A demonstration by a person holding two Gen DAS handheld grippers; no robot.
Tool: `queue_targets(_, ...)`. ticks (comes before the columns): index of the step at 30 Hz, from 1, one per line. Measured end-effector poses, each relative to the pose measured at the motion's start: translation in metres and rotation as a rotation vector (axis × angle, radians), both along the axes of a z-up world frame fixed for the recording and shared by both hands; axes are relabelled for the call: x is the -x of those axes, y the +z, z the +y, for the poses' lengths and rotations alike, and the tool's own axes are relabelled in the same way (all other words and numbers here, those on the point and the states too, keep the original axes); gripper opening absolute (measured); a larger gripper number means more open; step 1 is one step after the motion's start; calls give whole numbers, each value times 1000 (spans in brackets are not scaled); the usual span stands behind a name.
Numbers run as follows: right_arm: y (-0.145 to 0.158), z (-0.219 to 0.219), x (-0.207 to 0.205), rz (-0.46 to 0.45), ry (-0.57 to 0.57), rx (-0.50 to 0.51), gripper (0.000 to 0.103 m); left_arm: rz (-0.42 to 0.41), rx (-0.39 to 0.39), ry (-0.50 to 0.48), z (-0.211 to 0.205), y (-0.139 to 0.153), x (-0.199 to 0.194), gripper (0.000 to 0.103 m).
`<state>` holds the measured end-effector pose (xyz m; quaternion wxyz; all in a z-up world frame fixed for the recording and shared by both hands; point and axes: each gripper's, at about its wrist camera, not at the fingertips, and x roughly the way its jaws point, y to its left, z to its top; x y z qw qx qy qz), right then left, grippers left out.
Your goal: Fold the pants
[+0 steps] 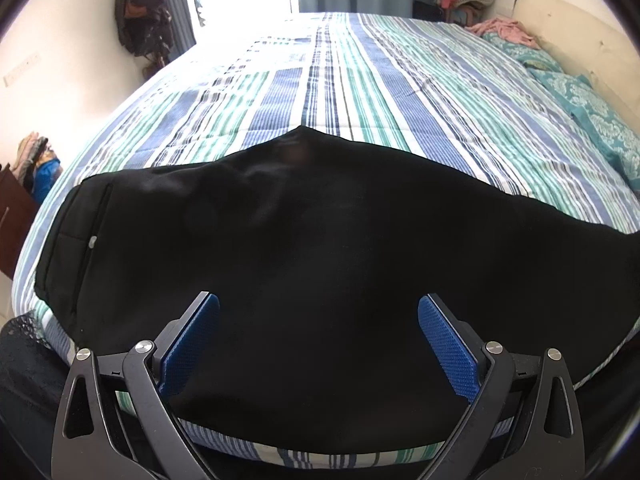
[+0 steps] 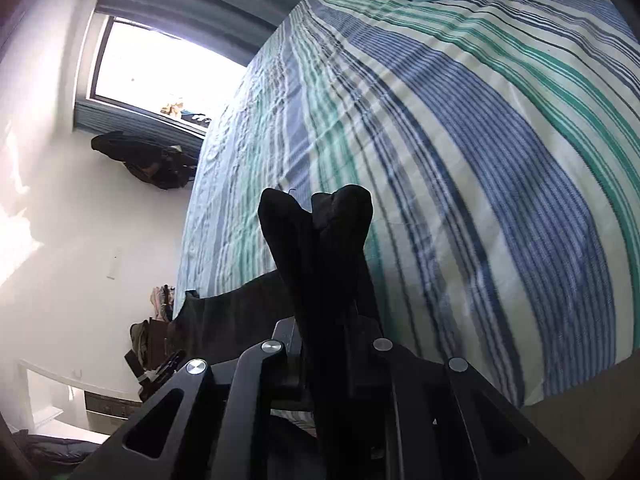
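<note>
Black pants (image 1: 304, 248) lie spread across the near edge of the striped bed (image 1: 360, 80), waistband and a button at the left. My left gripper (image 1: 319, 320) hovers over the middle of the cloth, jaws wide apart, blue pads (image 1: 448, 344) bare. In the right wrist view, my right gripper (image 2: 326, 320) is shut on a bunched fold of the black pants (image 2: 320, 240), which sticks up past the fingertips; the rest of the cloth trails off to the left.
The striped bedspread (image 2: 460, 140) fills the space beyond the pants. Teal pillows (image 1: 580, 100) and a pink garment (image 1: 504, 30) lie by the headboard at the right. Bags hang on the wall (image 1: 140, 20) at the left, near a bright window.
</note>
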<state>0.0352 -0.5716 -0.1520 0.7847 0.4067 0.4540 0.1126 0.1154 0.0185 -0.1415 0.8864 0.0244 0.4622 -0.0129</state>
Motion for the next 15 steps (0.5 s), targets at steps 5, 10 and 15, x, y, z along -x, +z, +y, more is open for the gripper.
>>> queue_targets(5,23,78,-5,-106,52,-151,14,-23,58,18,15,3,1,100)
queue_targets(10,14,182,-28,-176,91,-330,14,-37,121,47,42,8,3,100)
queue_targets(15,-23,283,-66,-155,82,-347,14,-61,177,83,63,15,7,100)
